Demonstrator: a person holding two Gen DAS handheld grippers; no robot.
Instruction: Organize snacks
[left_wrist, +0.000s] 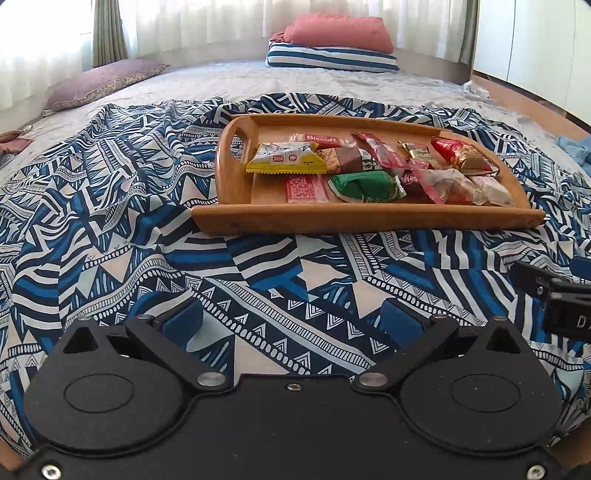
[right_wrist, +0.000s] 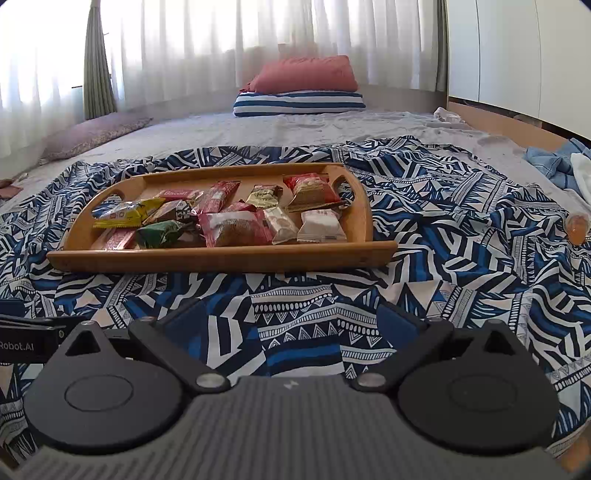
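Observation:
A wooden tray (left_wrist: 369, 219) with handles lies on the patterned blue cloth and holds several wrapped snacks: a yellow bar (left_wrist: 286, 159), a green packet (left_wrist: 364, 186), a pink wafer pack (left_wrist: 306, 188), a red Biscoff pack (left_wrist: 321, 138). In the right wrist view the tray (right_wrist: 221, 258) shows the yellow bar (right_wrist: 127, 214), the green packet (right_wrist: 162, 233) and a white packet (right_wrist: 320, 227). A small orange sweet (right_wrist: 577, 226) lies on the cloth, right of the tray. My left gripper (left_wrist: 291, 319) is open and empty, short of the tray. My right gripper (right_wrist: 291, 321) is open and empty too.
The blue-and-white cloth (left_wrist: 110, 221) covers a bed. A striped pillow (left_wrist: 332, 59) under a pink one (left_wrist: 340, 33) lies at the far end, a mauve pillow (left_wrist: 103, 83) at the left. Blue clothing (right_wrist: 554, 162) lies at the right. The other gripper (left_wrist: 554, 299) is beside me.

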